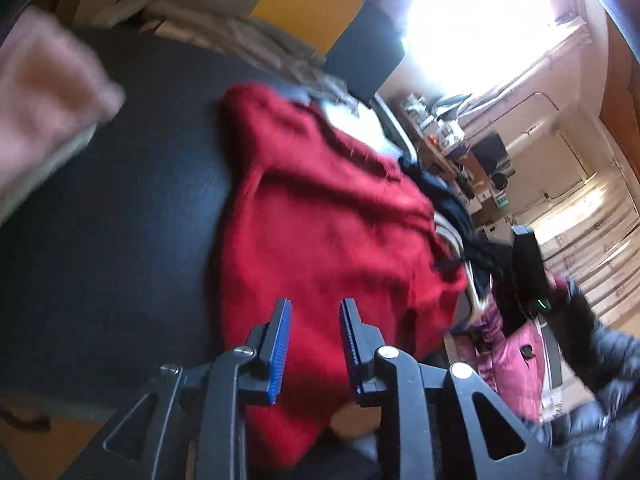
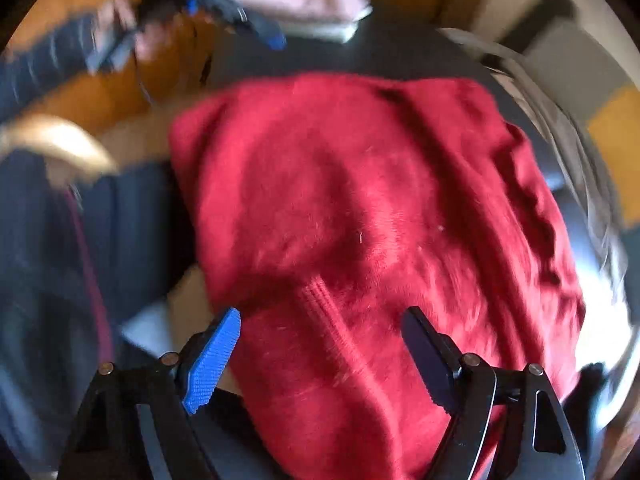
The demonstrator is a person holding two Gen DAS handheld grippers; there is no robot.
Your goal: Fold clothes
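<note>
Lying folded on the dark table: one red sweater, knitted, a ribbed band showing at its near end. It sits toward the table's right-hand edge in the left wrist view, bunched into a rough block rather than flat, which suggests a fold has been made and let go.

Left gripper: blue-padded jaws a little apart, nothing between them, held above the sweater's near end and not touching it. Seen from the right wrist view it hangs over the table's far edge in a hand with a dark sleeve, blurred.

Right gripper: jaws wide apart, pointing steeply down over the ribbed band; no cloth between the pads, so it reads as a release, not a grip.

Other items:
- Pink folded cloth, at the table's far corner, well apart from the sweater; probably a finished piece set aside.
- Heap of dark and pink garments, just beyond the sweater off the table's right-hand edge; likely awaiting folding.
- Crumpled pale sheeting along the table's far edge.

Obstructions: none on the bare table between sweater and pink cloth; the heap crowds the sweater's right side.
</note>
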